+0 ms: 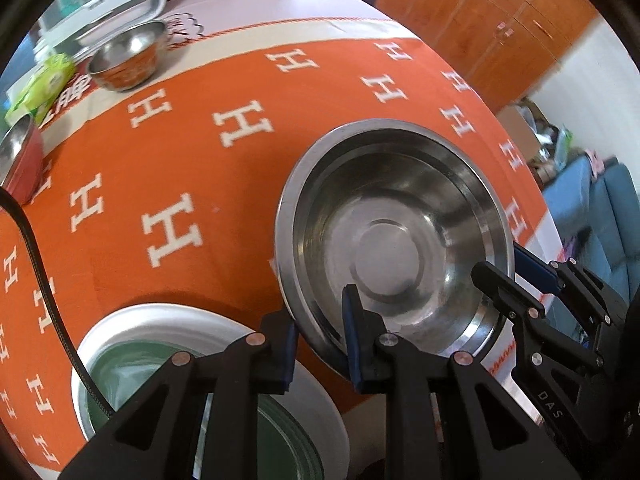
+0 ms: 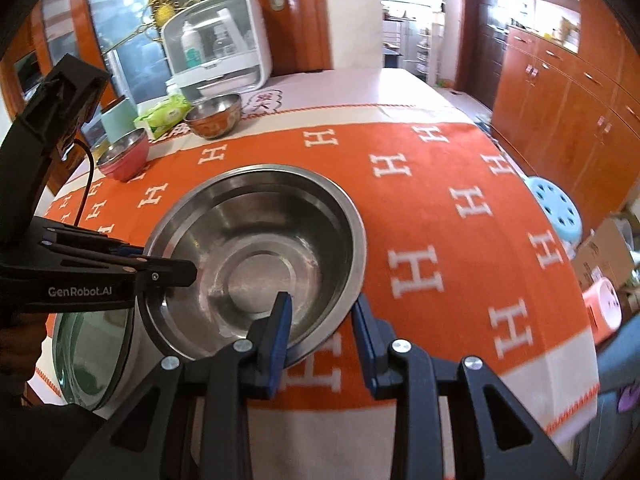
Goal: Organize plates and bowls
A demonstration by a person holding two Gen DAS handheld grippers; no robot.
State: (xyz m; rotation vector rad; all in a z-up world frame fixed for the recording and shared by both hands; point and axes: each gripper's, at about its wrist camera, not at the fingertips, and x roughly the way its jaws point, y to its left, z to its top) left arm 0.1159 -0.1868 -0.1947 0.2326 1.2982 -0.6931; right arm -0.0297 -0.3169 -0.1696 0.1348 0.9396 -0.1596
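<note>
Both my grippers straddle the rim of the big steel bowl (image 2: 256, 264), which blocks the way ahead of the fingers. Beyond my right fingertips the orange cloth (image 2: 460, 184) lies open. Under my left fingers sits a green-centred plate (image 1: 160, 364). Far ahead of them, a small steel bowl (image 1: 128, 56), a red bowl (image 1: 22, 160) and a tissue pack (image 1: 44, 84) crowd the edge

A home dining room — wooden cabinets (image 2: 560, 92), an orange tablecloth (image 2: 440, 208), a blue sofa (image 1: 600, 208) and a doorway.
</note>
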